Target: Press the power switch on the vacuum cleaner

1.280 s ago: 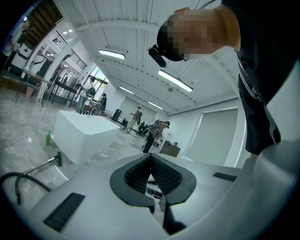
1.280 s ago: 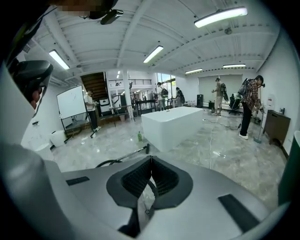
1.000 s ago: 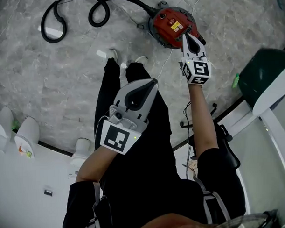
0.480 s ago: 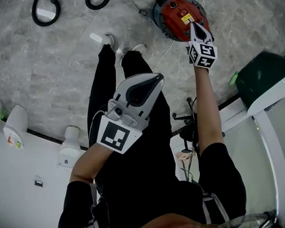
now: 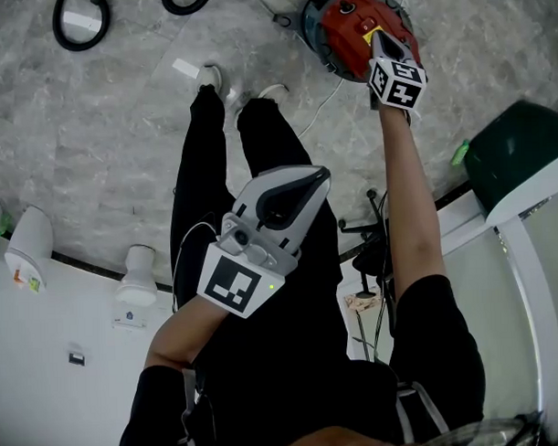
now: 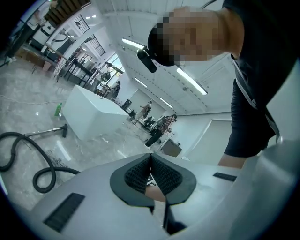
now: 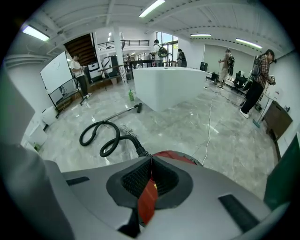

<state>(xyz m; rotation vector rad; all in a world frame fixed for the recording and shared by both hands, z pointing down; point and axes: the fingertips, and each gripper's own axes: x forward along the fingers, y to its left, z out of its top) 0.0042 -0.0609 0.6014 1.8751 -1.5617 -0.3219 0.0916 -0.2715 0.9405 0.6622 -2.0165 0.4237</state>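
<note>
Left gripper (image 5: 316,177): held at mid-height before the person's black trousers, well apart from the vacuum cleaner. In the left gripper view its jaws (image 6: 150,157) are seen pressed together at the tips, with nothing caught between the ribbed pads.

Hose (image 5: 75,16): black, laid in loops on the grey marble floor (image 5: 102,141) at the upper left. It is also seen coiled in the right gripper view (image 7: 104,136), where it runs to the vacuum cleaner.

Shoes (image 5: 212,77): white, planted on the floor just left of the vacuum cleaner.

Cord (image 5: 327,104): thin and white, trailed across the floor from below the vacuum cleaner.

Vacuum cleaner (image 5: 343,28): round, with a red top and a dark rim, set on the floor at the upper right. A yellow label is borne on the top; the power switch itself is not made out.

Right gripper (image 5: 377,36): held at the end of an outstretched arm, its tip placed over the red top. Its jaws (image 7: 151,159) are closed on themselves and empty, with the red body seen just behind the slit. Contact with the top cannot be confirmed.

Dark green object (image 5: 514,150): set at the far right, apart from the vacuum cleaner.
</note>
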